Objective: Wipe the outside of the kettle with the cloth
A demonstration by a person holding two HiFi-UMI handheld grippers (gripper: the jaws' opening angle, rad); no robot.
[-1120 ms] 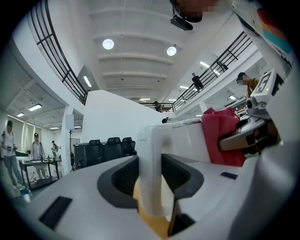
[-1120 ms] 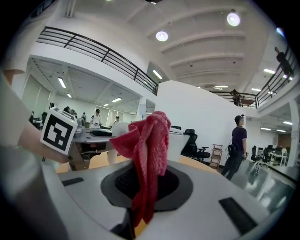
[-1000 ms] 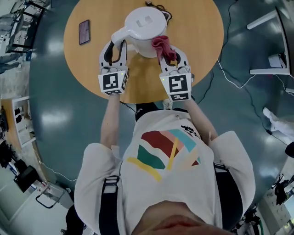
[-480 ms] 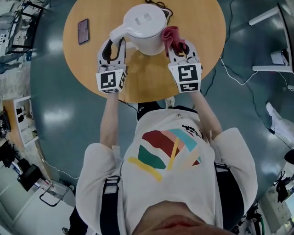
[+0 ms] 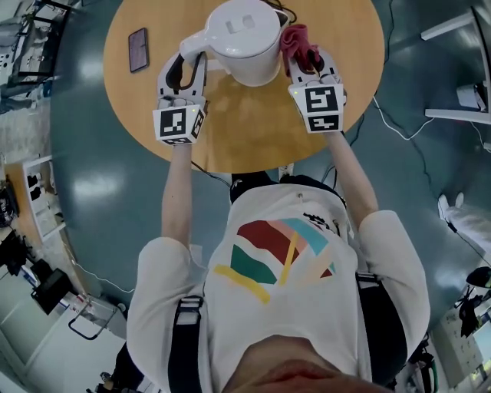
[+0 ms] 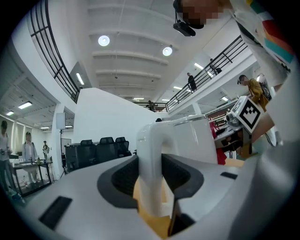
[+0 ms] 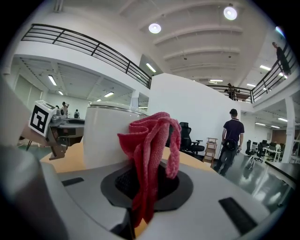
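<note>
A white kettle [image 5: 244, 40] stands on the round wooden table [image 5: 245, 127], with its handle [image 5: 193, 47] pointing left. My left gripper [image 5: 189, 67] is shut on that handle [image 6: 152, 164], which fills the space between its jaws. My right gripper [image 5: 305, 55] is shut on a red cloth [image 5: 295, 42], and the cloth lies against the kettle's right side. In the right gripper view the cloth [image 7: 150, 150] stands bunched up from the jaws, with the kettle wall [image 7: 110, 136] just to its left.
A dark phone [image 5: 139, 50] lies on the table's left part. A black cord [image 5: 280, 11] trails behind the kettle. The table's near edge runs just below both grippers, with blue-grey floor [image 5: 92, 176] all round.
Both grippers and the kettle have shifted toward the far side of the table. The cloth has slid from the kettle's near right side further round its right side.
</note>
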